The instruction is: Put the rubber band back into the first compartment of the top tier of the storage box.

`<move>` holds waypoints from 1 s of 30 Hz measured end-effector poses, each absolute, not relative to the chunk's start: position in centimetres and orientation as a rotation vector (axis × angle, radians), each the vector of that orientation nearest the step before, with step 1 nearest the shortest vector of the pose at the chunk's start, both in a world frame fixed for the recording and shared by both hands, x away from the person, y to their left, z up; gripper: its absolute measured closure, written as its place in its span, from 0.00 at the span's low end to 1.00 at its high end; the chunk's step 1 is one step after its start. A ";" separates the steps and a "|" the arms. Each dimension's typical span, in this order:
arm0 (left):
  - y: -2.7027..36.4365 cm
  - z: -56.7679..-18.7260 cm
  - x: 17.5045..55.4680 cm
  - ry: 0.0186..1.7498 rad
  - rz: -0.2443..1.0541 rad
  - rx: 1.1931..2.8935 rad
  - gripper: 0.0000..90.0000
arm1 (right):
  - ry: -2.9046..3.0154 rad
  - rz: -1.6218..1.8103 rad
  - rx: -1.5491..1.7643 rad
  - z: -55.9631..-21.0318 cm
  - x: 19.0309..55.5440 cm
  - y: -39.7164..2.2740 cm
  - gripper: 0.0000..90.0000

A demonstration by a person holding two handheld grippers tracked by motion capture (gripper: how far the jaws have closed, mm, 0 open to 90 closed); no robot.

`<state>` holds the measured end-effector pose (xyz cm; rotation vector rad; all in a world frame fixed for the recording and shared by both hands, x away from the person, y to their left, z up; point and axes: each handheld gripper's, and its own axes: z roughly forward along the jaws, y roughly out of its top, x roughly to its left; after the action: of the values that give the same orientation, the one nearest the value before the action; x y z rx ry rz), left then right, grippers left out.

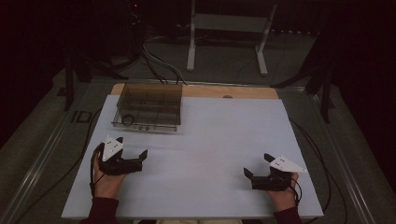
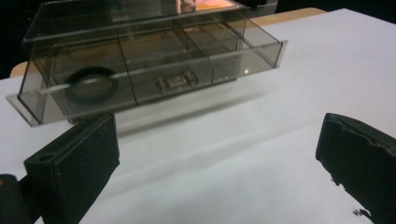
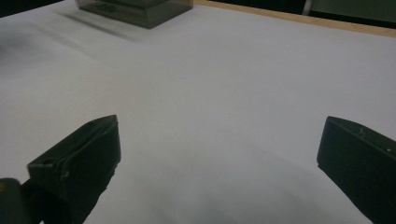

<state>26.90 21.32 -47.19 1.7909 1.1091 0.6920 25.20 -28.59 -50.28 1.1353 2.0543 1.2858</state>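
A smoky see-through plastic box [image 1: 148,106] with several compartments stands at the back left of the white table [image 1: 219,140]. In the left gripper view the box [image 2: 154,56] lies just ahead; a black ring [image 2: 91,85] sits in its front left compartment and a small metal piece [image 2: 175,80] in the middle one. My left gripper [image 1: 132,146] rests near the box's front, open and empty [image 2: 217,154]. My right gripper [image 1: 257,164] rests at the front right, open with nothing between its jaws [image 3: 219,158]. The box's corner [image 3: 140,9] shows far off in the right gripper view.
A wooden strip [image 1: 233,91] runs along the table's far edge. Beyond it on the floor stand the white legs of a frame [image 1: 191,46] and several cables [image 1: 159,65]. Dark stands flank the table left and right.
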 end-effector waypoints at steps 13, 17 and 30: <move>21.4 -48.8 25.2 1.092 0.708 1.764 0.01 | 2.046 1.309 1.133 -50.2 25.2 -28.6 0.00; 21.4 -49.1 24.5 1.088 0.728 1.766 0.01 | 2.041 1.321 1.134 -50.2 25.2 -28.7 0.00; 22.3 -49.6 23.5 1.110 0.765 1.746 0.01 | 2.030 1.338 1.144 -50.1 25.4 -28.9 0.00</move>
<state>23.46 22.27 -49.64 1.7461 1.1097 0.7654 25.37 -28.85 -50.09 1.1440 2.0299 1.3382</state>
